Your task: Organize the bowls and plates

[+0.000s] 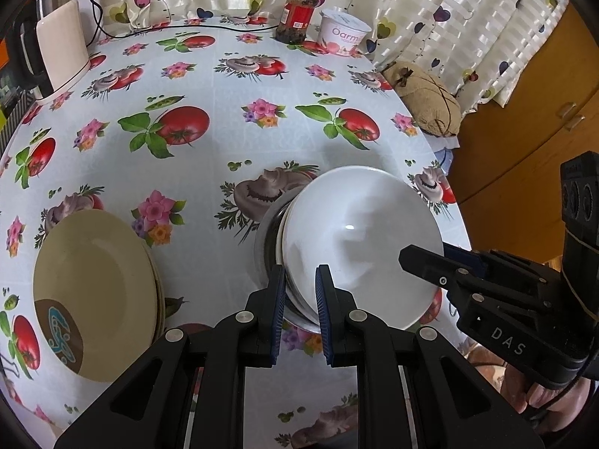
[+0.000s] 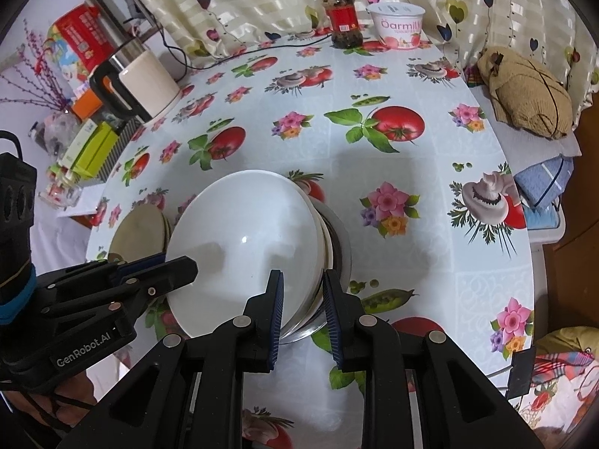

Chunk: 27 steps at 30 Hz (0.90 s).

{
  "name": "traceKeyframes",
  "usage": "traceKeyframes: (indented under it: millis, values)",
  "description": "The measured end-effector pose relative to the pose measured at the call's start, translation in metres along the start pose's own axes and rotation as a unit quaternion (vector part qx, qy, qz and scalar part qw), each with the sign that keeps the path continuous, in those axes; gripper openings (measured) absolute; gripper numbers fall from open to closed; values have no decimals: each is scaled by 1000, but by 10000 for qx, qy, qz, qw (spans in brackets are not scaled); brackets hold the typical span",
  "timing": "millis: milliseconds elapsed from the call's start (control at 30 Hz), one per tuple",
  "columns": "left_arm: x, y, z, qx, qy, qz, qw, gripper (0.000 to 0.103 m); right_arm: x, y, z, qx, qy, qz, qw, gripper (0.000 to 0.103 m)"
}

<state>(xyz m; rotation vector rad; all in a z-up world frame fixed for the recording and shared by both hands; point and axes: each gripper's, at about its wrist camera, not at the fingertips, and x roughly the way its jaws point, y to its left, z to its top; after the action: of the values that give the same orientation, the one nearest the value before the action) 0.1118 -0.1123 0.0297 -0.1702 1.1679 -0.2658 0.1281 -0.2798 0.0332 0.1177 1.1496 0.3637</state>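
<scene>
Left wrist view: the left gripper (image 1: 300,299) clamps narrowly on the near rim of a white bowl (image 1: 359,239), mouth up, nested in a stack whose lowest piece looks like a metal bowl (image 1: 264,250), mostly hidden. The right gripper (image 2: 301,301) straddles the opposite rim; whether its pads press is unclear. The stack sits near the table (image 1: 209,172) front edge. Left, beige plates (image 1: 93,292) are piled, partly cut off. At the far edge stand a jar (image 1: 297,13) and a yogurt tub (image 1: 342,33).

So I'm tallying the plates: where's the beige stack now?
The beige plate stack lies low on the left of the left wrist view, left of the white bowl.
</scene>
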Motion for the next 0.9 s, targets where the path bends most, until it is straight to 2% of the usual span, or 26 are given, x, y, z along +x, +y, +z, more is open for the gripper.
traceKeyframes:
  millis: [267, 400, 533, 567, 600, 633, 900]
  values:
    - [-5, 3, 1, -51, -105, -41, 9999, 17, 0, 0, 2, -48, -20, -18, 10000, 26]
    - [-8, 5, 1, -92, -187, -53, 9998, 17, -4, 1, 3, -37, -118, -60, 9999, 33]
    - [-9, 7, 0, -135, -236, -113, 9996, 17, -9, -2, 3, -18, -281, -112, 9995, 33]
    - [-9, 7, 0, -129, -246, -136, 9995, 17, -9, -2, 2, -25, -291, -112, 9995, 31]
    - [-9, 6, 0, -111, -253, -166, 9995, 17, -10, -3, 2, -25, -281, -84, 9996, 21]
    - [-10, 5, 0, -96, -263, -187, 9994, 17, -10, -3, 2, -28, -275, -45, 9996, 16]
    - [-11, 2, 0, -61, -338, -265, 9991, 17, -9, -5, 2, -7, -266, -34, 9996, 15]
